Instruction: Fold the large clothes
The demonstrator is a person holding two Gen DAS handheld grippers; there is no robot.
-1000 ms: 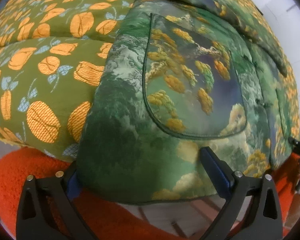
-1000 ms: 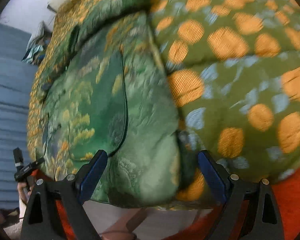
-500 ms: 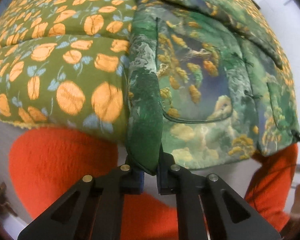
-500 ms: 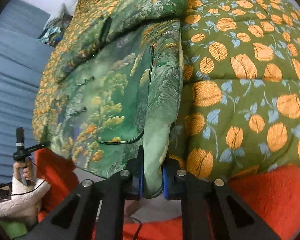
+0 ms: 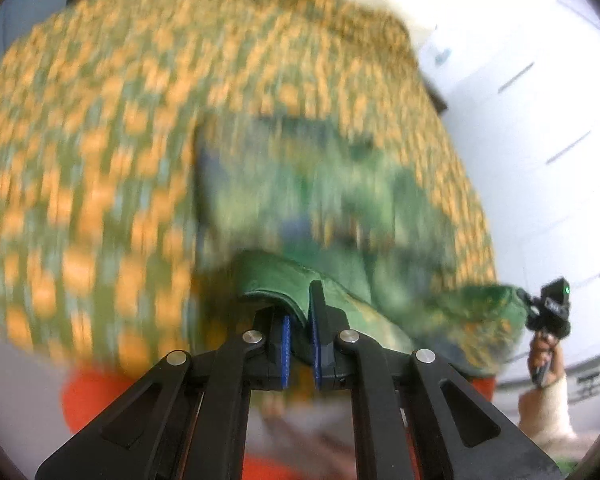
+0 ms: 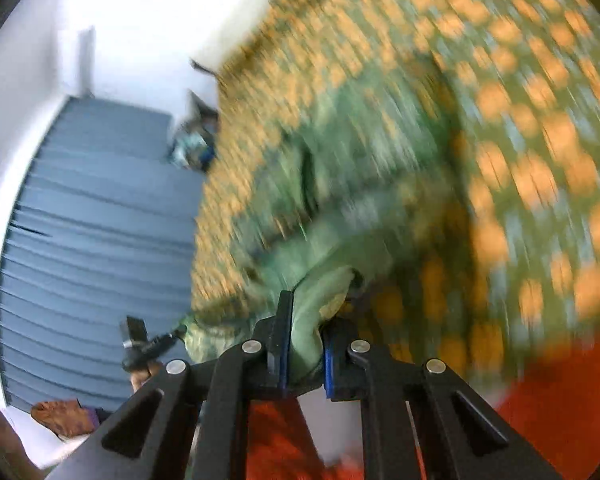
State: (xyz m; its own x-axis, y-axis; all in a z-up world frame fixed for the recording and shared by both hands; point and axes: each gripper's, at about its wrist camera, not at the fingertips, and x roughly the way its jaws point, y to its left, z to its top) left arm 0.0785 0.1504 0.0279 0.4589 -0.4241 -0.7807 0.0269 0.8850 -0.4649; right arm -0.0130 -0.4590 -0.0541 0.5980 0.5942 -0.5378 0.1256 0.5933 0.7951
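A green patterned padded jacket [image 5: 324,208] lies on a bed, blurred by motion; it also shows in the right wrist view [image 6: 340,184]. My left gripper [image 5: 299,344] is shut on the jacket's bottom hem, which is lifted off the bed. My right gripper [image 6: 305,354] is shut on the other corner of the hem, also lifted. The right gripper shows at the far right of the left wrist view [image 5: 550,308], the left gripper at the lower left of the right wrist view [image 6: 144,346].
An olive quilt with orange fruit print [image 5: 80,160] covers the bed [image 6: 540,140]. An orange blanket [image 5: 84,400] lies at the near edge [image 6: 560,420]. A white wall [image 5: 540,120] stands right, blue curtains [image 6: 100,240] left.
Both grippers closed on the jacket's bottom hem half a second ago. Now both have lifted the hem up and are carrying it over the jacket toward the far end; the views are motion-blurred.
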